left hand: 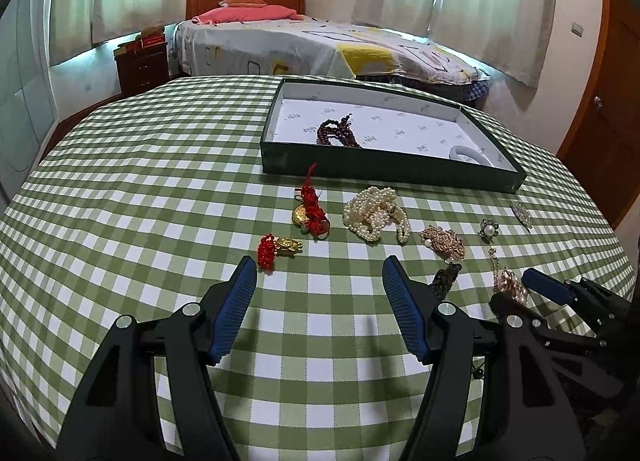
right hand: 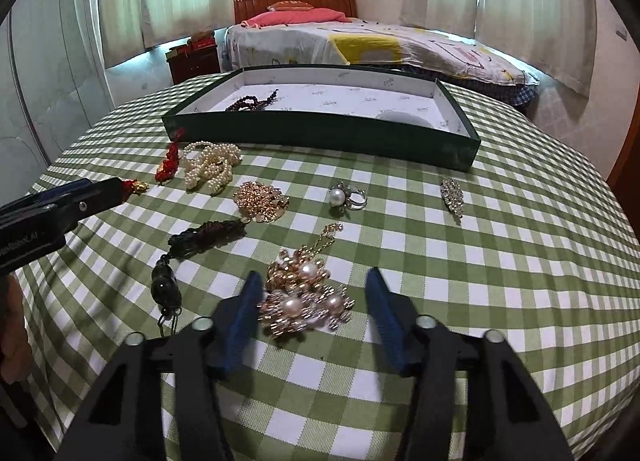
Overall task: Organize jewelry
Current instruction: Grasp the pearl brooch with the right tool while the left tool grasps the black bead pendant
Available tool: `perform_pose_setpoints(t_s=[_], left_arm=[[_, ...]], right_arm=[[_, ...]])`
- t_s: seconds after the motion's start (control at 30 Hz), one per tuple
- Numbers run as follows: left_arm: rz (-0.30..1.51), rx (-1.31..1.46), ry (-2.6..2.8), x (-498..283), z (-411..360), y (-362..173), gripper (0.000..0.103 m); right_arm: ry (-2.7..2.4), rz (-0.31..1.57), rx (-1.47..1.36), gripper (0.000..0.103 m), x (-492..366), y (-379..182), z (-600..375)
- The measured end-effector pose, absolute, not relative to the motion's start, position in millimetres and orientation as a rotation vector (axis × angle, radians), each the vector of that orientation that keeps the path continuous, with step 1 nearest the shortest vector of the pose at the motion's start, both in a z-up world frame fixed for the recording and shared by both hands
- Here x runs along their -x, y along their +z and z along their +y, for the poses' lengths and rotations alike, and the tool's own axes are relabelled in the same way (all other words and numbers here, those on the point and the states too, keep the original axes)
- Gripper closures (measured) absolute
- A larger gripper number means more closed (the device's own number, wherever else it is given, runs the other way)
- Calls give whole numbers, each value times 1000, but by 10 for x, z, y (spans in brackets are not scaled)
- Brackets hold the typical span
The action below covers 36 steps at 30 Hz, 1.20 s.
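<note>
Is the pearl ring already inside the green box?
No, the pearl ring lies on the checked tablecloth, in front of the green box.

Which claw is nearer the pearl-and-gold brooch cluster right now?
Right. The right claw straddles the pearl-and-gold brooch cluster, its left pad about touching it, the other pad apart. The left claw hovers open over bare checked cloth, off to the cluster's left.

both wrist views look down at a slant across the table [left hand: 120, 181], close over its near edge, facing the bed [right hand: 360, 41]; both share the green box [left hand: 384, 169] at the far edge.
</note>
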<state>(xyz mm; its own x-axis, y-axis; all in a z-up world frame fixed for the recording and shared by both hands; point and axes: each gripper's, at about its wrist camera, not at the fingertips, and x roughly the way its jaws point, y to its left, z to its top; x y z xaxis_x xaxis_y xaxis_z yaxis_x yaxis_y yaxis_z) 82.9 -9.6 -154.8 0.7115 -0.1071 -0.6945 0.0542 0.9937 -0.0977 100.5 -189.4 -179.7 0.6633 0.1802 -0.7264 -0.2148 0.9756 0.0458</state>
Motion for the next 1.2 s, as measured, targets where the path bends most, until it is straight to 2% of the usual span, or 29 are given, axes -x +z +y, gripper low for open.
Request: perform_pose_setpoints(t_s=[0.07, 0.17, 0.27, 1.03, 1.13, 1.2], left_arm=[[776, 73, -91, -829, -104, -1552, 39], [779, 74, -94, -827, -118, -1556, 39], [781, 75, -102, -821, -134, -1563, 39], [825, -18, -204, -698, -723, -1638, 40], [844, -32, -220, -697, -792, -1701, 45], [868, -39, -223, -712, -808, -1756, 52]], right_arm=[[226, 814, 38, 66, -996, -1790, -1918], [229, 813, 18, 69, -986, -1778, -1961], [227, 800, 18, 78, -971, -1741, -1976], [170, 749, -53, 78, -815, -1630, -2376], [169, 747, -60, 78, -816, -1626, -2388], [171, 747, -60, 78, -820, -1623, -2383]])
